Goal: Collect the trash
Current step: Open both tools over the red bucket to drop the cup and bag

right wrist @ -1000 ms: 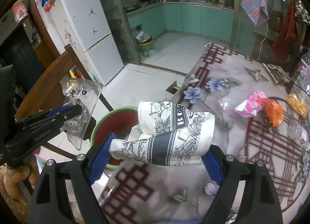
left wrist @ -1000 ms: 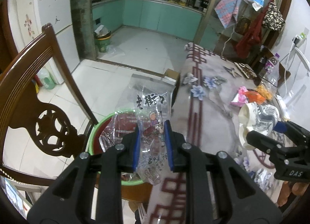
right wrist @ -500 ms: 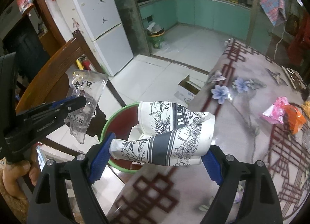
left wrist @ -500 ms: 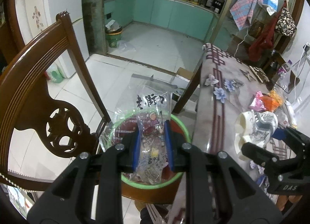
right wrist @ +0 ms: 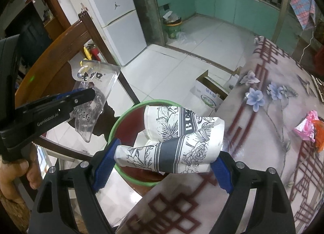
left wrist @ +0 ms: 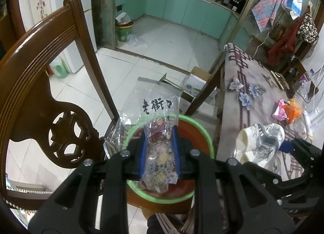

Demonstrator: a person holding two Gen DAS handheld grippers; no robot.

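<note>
My left gripper (left wrist: pixel 159 151) is shut on a clear plastic snack bag (left wrist: pixel 158 116) with black Chinese print and holds it above a red bin with a green rim (left wrist: pixel 202 130) on the chair seat. The bag also shows in the right wrist view (right wrist: pixel 91 100). My right gripper (right wrist: pixel 162 165) is shut on crushed paper cups (right wrist: pixel 178 132) with black floral print, held at the table edge over the bin's green rim (right wrist: pixel 121 116). The cups also show in the left wrist view (left wrist: pixel 261 143).
A carved wooden chair back (left wrist: pixel 40 76) stands left of the bin. The table (right wrist: pixel 263 124) with a floral cloth lies to the right, with pink and orange wrappers (right wrist: pixel 309 126) on it. A cardboard box (right wrist: pixel 210 92) sits on the tiled floor. A green bin (left wrist: pixel 123 29) stands by the kitchen.
Both grippers have moved left, off the table toward the bin. The snack bag now hangs over the bin opening, and the cups sit closer over its rim.
</note>
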